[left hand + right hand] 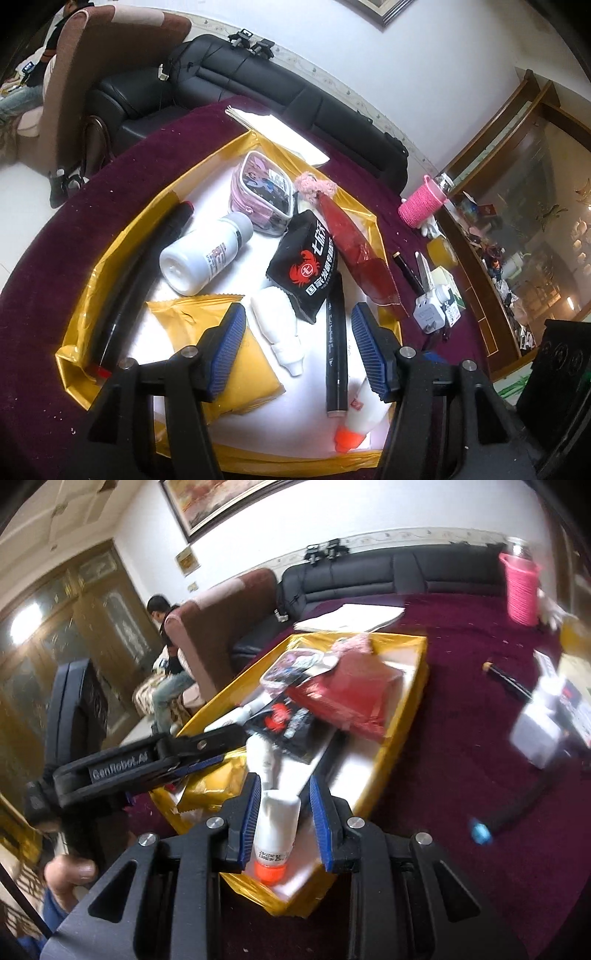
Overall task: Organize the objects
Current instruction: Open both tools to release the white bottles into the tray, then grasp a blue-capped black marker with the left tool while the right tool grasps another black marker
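Note:
A gold-walled tray point(77, 295) on the maroon table holds a white pill bottle point(203, 254), a black snack packet point(306, 266), a red pouch point(354, 254), a yellow packet point(229, 354), a black marker point(335, 347), a small white bottle point(277, 328), a pink clear case point(262, 192) and a glue bottle with an orange cap point(356, 421). My left gripper point(297, 350) is open above the tray's near end. My right gripper point(282, 812) is open, its blue pads on either side of the glue bottle point(277, 834), not touching it. The left gripper point(159, 760) shows in the right wrist view.
Outside the tray, on the right of the table, lie a white plug adapter point(430, 312), a black pen point(408, 271), a pink-wrapped jar point(424, 203) and a blue-tipped cable point(480, 830). Papers point(280, 133) lie behind the tray. A black sofa point(258, 81) stands beyond.

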Demonstrator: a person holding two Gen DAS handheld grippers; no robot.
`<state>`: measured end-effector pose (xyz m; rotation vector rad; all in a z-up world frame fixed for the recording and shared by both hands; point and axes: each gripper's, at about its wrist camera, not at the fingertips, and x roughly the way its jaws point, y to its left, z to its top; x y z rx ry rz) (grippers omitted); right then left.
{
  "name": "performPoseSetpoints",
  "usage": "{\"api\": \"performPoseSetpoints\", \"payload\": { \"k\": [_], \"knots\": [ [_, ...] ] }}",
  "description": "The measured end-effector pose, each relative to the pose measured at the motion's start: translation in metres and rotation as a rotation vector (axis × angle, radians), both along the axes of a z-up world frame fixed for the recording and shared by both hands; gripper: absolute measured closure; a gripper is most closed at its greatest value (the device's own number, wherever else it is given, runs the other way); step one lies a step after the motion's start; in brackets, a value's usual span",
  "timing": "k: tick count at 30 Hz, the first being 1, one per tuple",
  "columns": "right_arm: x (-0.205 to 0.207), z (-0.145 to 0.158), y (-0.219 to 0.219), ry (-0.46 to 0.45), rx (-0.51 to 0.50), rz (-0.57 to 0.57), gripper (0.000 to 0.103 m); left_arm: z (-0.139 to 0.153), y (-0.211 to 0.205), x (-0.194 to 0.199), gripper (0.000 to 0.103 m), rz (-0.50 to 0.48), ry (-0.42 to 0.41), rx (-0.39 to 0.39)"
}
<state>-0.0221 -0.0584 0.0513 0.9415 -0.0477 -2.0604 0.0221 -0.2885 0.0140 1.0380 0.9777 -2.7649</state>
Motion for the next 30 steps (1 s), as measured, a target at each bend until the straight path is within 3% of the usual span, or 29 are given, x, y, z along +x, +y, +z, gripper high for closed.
{"api": "performPoseSetpoints", "payload": {
  "k": [9,13,18,23,30],
  "knots": [
    [-0.024,0.02,0.071,-0.05,-0.068,-0.129,0.076,0.017,0.024,0.009,0.049,-0.042,0.021,-0.064],
    [-0.044,0.023,0.114,-0.066,-0.104,-0.24,0.065,0.036,0.062,0.006,0.049,-0.159,0.025,-0.136],
    [-0.074,0.012,0.171,-0.133,-0.138,-0.411,0.064,0.055,0.128,-0.009,0.049,-0.325,0.018,-0.234],
    [-0.092,-0.006,0.204,-0.199,-0.166,-0.521,0.064,0.05,0.19,-0.05,0.049,-0.459,-0.089,-0.285],
    [-0.098,-0.024,0.209,-0.287,-0.204,-0.52,0.064,0.017,0.258,-0.114,0.049,-0.549,-0.245,-0.489]
  ]
}}
